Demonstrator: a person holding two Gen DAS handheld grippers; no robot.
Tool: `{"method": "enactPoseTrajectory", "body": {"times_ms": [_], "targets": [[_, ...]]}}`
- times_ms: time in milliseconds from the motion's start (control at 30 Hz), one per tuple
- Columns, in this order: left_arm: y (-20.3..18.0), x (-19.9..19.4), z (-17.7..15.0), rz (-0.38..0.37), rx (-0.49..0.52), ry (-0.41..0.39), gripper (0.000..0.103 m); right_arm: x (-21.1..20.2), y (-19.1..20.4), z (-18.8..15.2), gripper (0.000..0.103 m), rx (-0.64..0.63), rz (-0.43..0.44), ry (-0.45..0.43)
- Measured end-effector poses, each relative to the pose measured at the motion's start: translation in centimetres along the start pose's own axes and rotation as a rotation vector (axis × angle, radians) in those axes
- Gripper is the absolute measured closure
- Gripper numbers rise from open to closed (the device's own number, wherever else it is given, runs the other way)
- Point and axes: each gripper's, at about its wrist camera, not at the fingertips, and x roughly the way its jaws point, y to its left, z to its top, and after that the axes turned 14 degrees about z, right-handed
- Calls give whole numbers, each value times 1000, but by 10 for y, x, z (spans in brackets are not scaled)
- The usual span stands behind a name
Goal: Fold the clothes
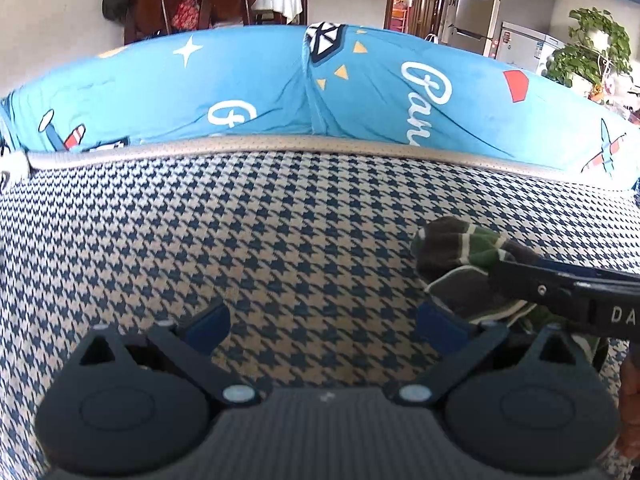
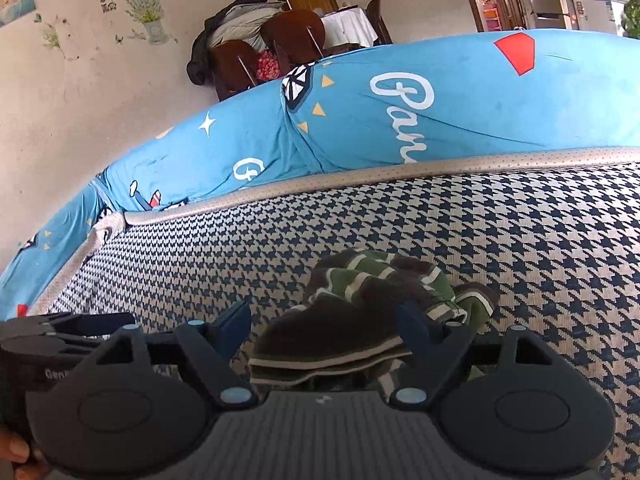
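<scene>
A small striped garment (image 2: 360, 312), dark brown and green with cream stripes, lies bunched on the houndstooth mat (image 2: 520, 260). My right gripper (image 2: 324, 326) is open, its jaws either side of the garment's near folded edge, which lies between them. In the left wrist view the garment (image 1: 460, 252) is at the right, partly behind the right gripper's black body (image 1: 568, 284). My left gripper (image 1: 320, 320) is open and empty over the mat (image 1: 280, 260), its right finger (image 1: 440, 322) close beside the garment; contact is unclear.
A blue printed cushion (image 1: 280, 92) runs along the mat's far beige edge (image 1: 280, 146); it also shows in the right wrist view (image 2: 440, 112). Chairs (image 2: 280, 48), a fridge (image 1: 480, 4) and a plant (image 1: 588, 48) stand beyond.
</scene>
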Motion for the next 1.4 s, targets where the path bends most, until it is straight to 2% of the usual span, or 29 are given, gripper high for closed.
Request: {"method": "enactPoseTrajectory", "body": {"times_ms": [167, 267, 400, 500, 533, 567, 633, 667, 867, 1100, 1267, 1400], "targets": [[10, 3, -2, 44, -28, 14, 0, 9, 10, -4, 19, -63, -16, 40], [15, 5, -1, 45, -45, 22, 0, 17, 18, -9, 15, -131, -45, 71], [17, 7, -2, 43, -50, 31, 0, 30, 27, -19, 17, -241, -147, 114], [15, 8, -3, 37, -53, 41, 0, 33, 29, -23, 39, -296, -205, 112], [14, 8, -3, 33, -53, 43, 0, 32, 28, -22, 54, -302, -221, 106], [12, 8, -4, 30, -50, 45, 0, 30, 25, -20, 61, -289, -229, 95], [7, 8, -4, 25, -45, 47, 0, 24, 18, -14, 83, -236, -224, 65], [5, 8, -4, 22, -43, 46, 0, 20, 16, -10, 87, -216, -225, 47], [-13, 7, -3, -7, -27, 42, 0, -17, 1, 9, 89, -144, -288, -122], [-43, 6, -8, -56, 40, 43, 0, -73, -35, 22, 89, -25, -488, -284], [-63, 7, -15, -107, 84, 54, 0, -108, -66, 18, 88, 79, -647, -309], [-78, 6, -22, -156, 120, 72, 0, -129, -84, 12, 83, 153, -698, -308]]}}
